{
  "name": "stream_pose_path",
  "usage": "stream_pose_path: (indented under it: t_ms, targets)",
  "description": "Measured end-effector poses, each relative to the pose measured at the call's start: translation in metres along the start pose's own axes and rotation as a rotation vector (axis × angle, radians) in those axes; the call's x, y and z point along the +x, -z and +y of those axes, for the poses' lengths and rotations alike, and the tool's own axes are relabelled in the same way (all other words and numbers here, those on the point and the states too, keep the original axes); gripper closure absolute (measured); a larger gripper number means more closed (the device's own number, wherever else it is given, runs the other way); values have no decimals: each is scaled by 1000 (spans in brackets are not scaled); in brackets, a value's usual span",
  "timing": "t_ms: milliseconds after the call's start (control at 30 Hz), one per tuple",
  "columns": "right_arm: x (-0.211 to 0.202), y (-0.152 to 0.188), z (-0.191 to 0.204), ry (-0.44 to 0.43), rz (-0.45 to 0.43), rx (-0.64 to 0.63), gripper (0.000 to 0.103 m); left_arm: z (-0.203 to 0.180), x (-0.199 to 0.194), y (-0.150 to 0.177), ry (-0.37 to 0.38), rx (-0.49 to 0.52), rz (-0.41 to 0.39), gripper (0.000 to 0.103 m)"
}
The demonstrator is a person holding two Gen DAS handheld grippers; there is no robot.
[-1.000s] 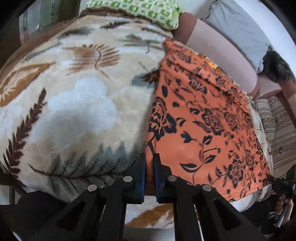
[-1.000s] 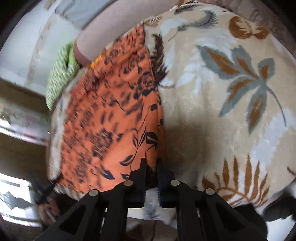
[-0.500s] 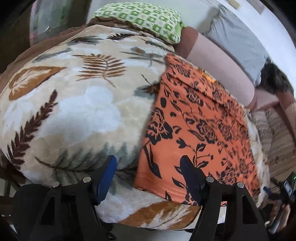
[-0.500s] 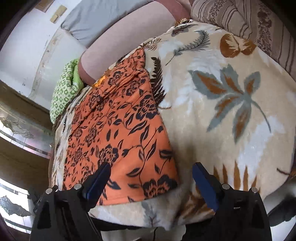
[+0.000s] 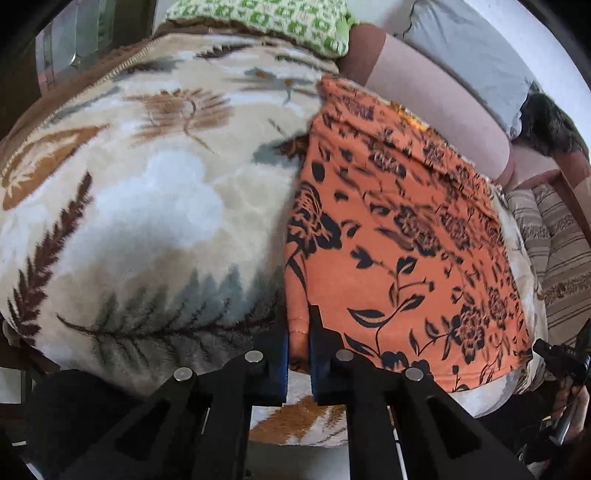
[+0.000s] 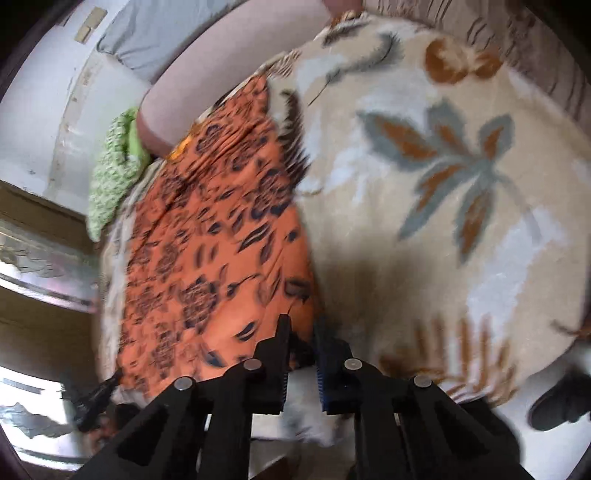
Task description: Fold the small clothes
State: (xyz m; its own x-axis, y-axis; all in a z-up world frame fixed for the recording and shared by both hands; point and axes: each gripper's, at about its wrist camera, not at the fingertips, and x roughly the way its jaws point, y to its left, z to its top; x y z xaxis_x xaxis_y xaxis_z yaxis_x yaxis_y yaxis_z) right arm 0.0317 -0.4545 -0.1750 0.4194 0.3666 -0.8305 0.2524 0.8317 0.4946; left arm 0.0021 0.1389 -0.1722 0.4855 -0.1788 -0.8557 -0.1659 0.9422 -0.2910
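Note:
An orange cloth with a black flower print (image 5: 399,240) lies flat on a cream leaf-patterned blanket (image 5: 155,206). My left gripper (image 5: 298,332) is shut on the cloth's near left corner, a fold of orange fabric pinched between its blue pads. In the right wrist view the same cloth (image 6: 214,258) stretches away to the left. My right gripper (image 6: 302,339) is shut on the cloth's near right corner at the blanket's front edge. The other gripper shows at the lower right of the left wrist view (image 5: 561,362).
A green checked pillow (image 5: 266,18) and a pink bolster (image 5: 436,99) lie at the far end of the blanket. A striped cushion (image 5: 554,258) sits to the right. A grey pillow (image 6: 177,33) leans on the white wall. A dark shoe (image 6: 557,406) is on the floor.
Half a second ago both grippers stood open at the cloth's near corners. Now both have moved in and shut on those corners.

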Motion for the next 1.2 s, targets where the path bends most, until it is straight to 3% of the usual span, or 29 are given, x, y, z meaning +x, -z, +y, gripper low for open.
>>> stream_pose_path:
  t_ms: [67,100,133,167,200,300,367,400,433,500,833,967,1100,1200]
  targets:
    - [7,1,-6,-33,45,32,83,1,3,2,-23,-20,5,76]
    - [6,2,-4,-35,40,16,68,2,1,2,-11,-35,1,70]
    - [3,3,3,-28,30,-15,37,3,-2,2,11,-51,-16,55]
    - [2,4,7,-19,18,-26,24,2,-6,1,13,-54,-43,40]
    - [1,4,9,-12,3,-33,20,0,-9,1,2,-48,-61,35]
    - [14,0,10,-6,47,-44,26,-3,-1,0,-35,-12,-45,36]
    - [27,1,7,-32,107,-18,61,-4,6,2,-84,4,-18,70]
    - [32,2,5,-30,126,1,79,-4,5,1,-95,7,-23,79]
    - [34,3,6,-36,129,-1,84,0,4,0,-55,-7,-10,95]
    - [33,6,11,-53,139,-15,92,6,1,-2,-25,-41,-1,96]
    - [-4,-33,35,-335,51,44,94,-13,-45,-48,87,-29,-113,96]
    - [-9,-50,38,-403,18,76,94,-17,-55,-70,113,-37,-137,96]
    - [-12,-90,48,-460,-30,68,94,-35,-58,-114,117,14,-180,96]
    - [-7,-144,65,-487,-74,44,94,-56,-47,-173,115,72,-220,96]
